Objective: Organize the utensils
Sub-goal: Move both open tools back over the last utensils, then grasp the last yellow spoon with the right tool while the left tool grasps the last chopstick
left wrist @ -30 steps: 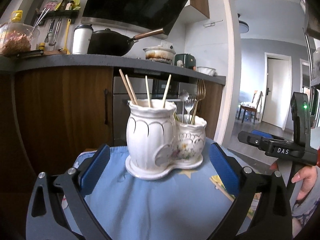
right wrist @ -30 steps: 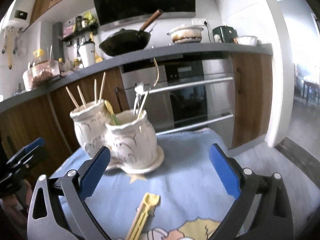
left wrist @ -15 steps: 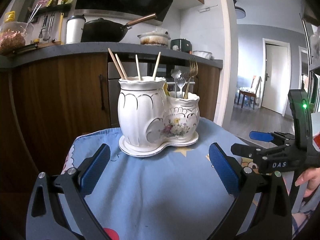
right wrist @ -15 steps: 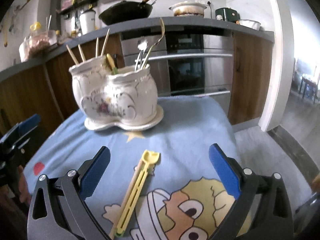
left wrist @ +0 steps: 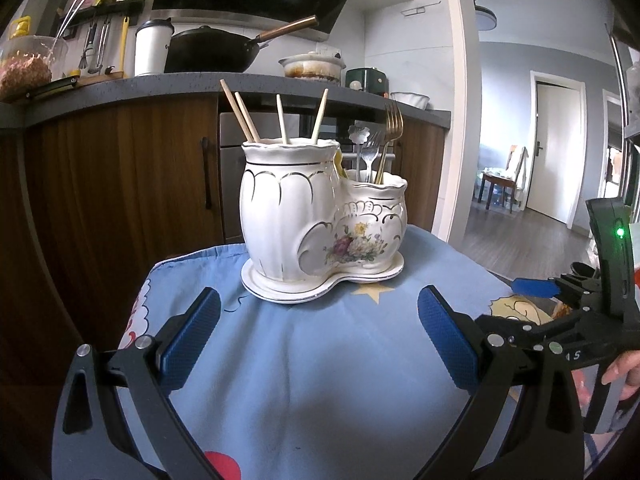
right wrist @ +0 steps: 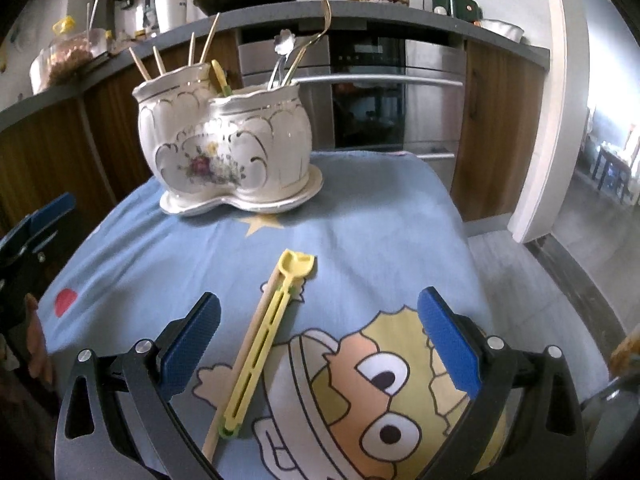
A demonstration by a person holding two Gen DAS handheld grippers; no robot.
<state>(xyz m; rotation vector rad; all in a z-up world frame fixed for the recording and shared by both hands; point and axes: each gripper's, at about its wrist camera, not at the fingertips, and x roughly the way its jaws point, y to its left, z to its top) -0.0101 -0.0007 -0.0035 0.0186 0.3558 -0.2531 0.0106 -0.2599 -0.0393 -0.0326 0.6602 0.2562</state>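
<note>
Kitchen cupboards and an oven [right wrist: 396, 92] are standing behind a small bench with a blue cartoon cloth [right wrist: 360, 216] on it.

Both grippers are hanging over the near side of the cloth. The left gripper [left wrist: 318, 344] is holding its blue fingers [left wrist: 190, 334] wide apart, and nothing is sitting between them. The right gripper [right wrist: 318, 344] is also spreading its fingers [right wrist: 448, 344] wide. A yellow utensil [right wrist: 264, 340] is lying flat on the cloth between them, nearer the left finger, but not touching either one. A thin wooden chopstick [right wrist: 246, 344] is lying right beside it.

Plain blue cloth is lying open between the fingers and the holder. The cloth is dropping off at its right edge, and the floor is showing past it.

The yellow utensil is long and thin with slots down it. Its little scoop end is pointing at the holder.

The white holder [left wrist: 324, 216] is standing near the far edge. It is made of two joined pots with gold lines and painted flowers. The tall pot is holding four chopsticks [left wrist: 280, 120]. The short pot is holding a gold fork [left wrist: 390, 136], a silver fork [left wrist: 369, 152] and a spoon [left wrist: 358, 134].
</note>
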